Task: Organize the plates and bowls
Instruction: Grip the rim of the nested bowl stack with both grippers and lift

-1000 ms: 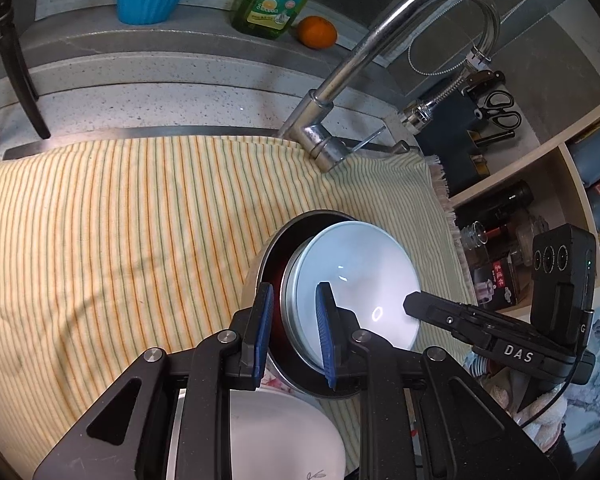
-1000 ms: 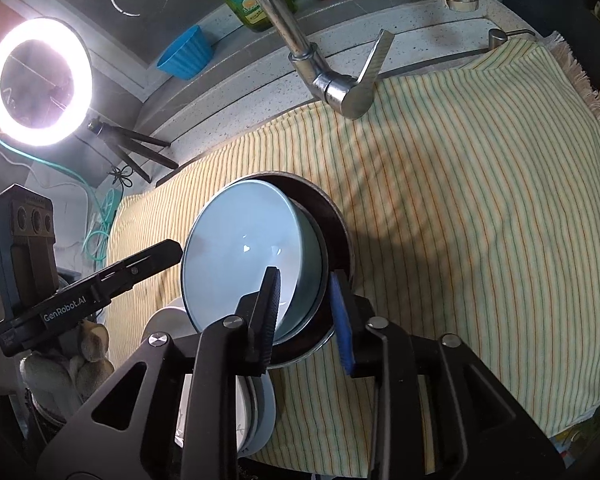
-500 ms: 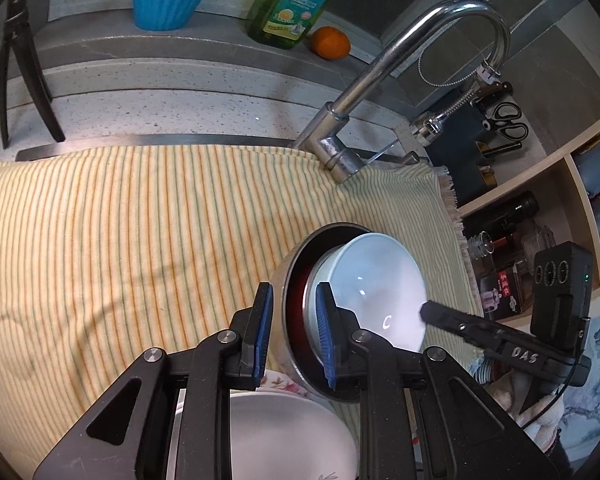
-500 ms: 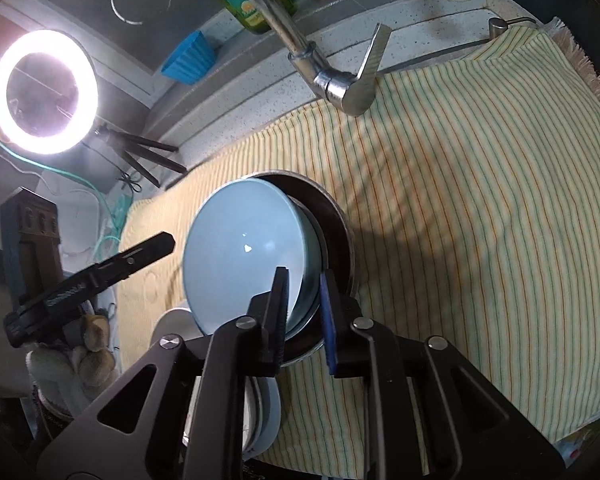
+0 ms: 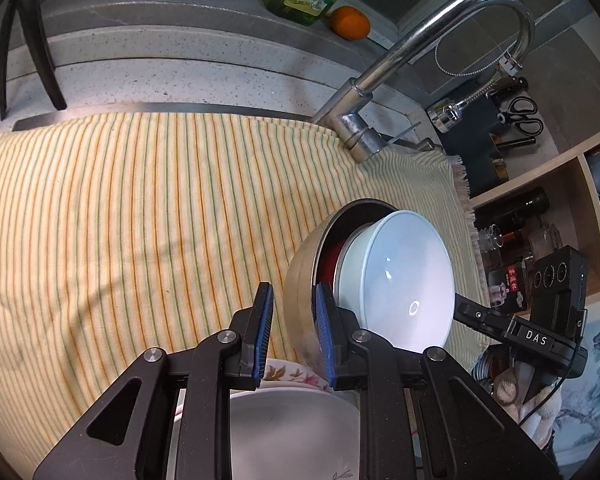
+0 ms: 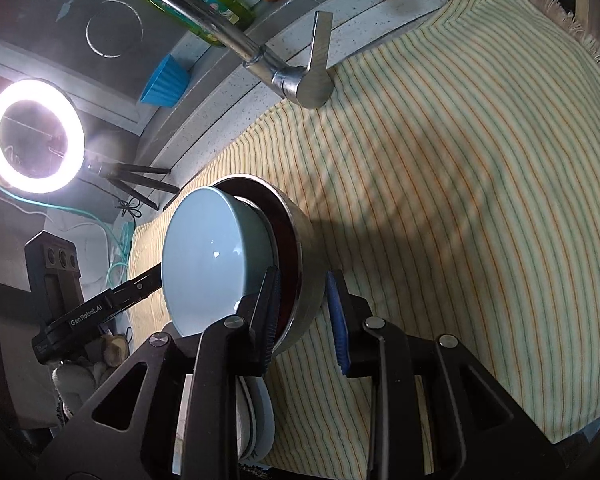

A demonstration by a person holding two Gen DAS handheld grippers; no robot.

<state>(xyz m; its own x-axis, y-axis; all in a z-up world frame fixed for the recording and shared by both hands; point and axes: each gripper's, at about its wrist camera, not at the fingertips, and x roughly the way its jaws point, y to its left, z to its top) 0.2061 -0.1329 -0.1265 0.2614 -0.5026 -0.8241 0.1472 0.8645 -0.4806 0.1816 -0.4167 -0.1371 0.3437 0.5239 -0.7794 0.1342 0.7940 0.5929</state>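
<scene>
Two bowls nested: blue bowl inside steel bowl. Left fingers pinch steel rim; right fingers opening, seemingly clear. Lower level.

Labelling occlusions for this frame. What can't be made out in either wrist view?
- Steel bowl: base, behind left hand-held gripper.
- Light blue bowl: how it seats inside, hidden by its own rim.
- Plate stack: count, behind right hand-held gripper, whose jaws are opening astride the steel rim.
- Shelf bottles: labels too small.
</scene>
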